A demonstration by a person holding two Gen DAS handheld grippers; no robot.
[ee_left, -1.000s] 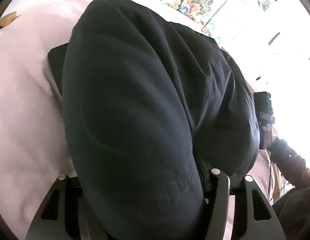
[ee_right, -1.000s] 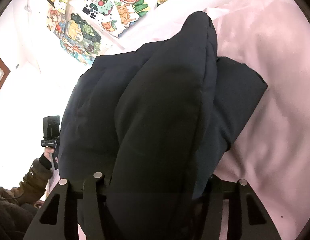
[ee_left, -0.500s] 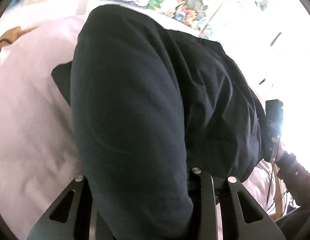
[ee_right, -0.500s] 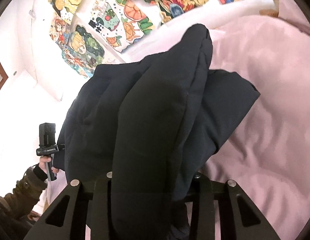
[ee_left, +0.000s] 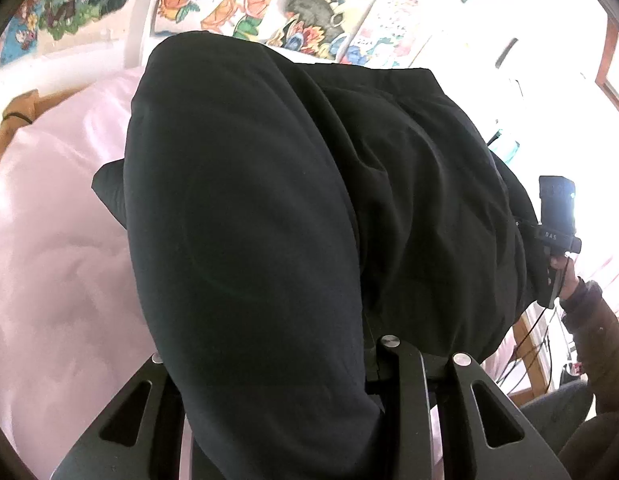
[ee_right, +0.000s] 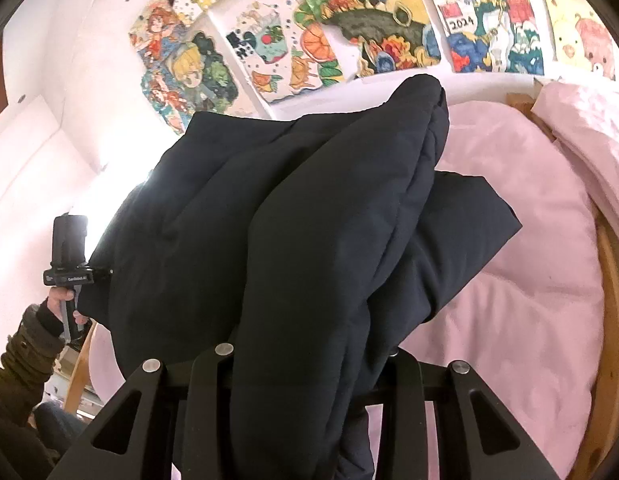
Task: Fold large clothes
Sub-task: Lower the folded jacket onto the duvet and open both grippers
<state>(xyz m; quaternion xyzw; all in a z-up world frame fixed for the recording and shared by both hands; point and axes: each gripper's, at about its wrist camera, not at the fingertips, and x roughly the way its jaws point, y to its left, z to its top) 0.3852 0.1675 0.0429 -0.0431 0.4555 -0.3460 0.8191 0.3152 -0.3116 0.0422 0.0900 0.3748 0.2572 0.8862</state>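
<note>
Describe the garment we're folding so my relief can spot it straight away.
Start at the pink bedding below the wall of colourful drawings. Across it hangs a dark navy padded coat, bunched in thick folds and clamped in both grippers; it is the only dark, bulky thing there.

The dark padded coat (ee_left: 249,240) hides both hand-held grippers' fingertips, and its lower folds run off the bottom edge.

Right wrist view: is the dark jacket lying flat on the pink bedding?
No, the dark jacket hangs bunched from the right gripper, above the pink bedding.
</note>
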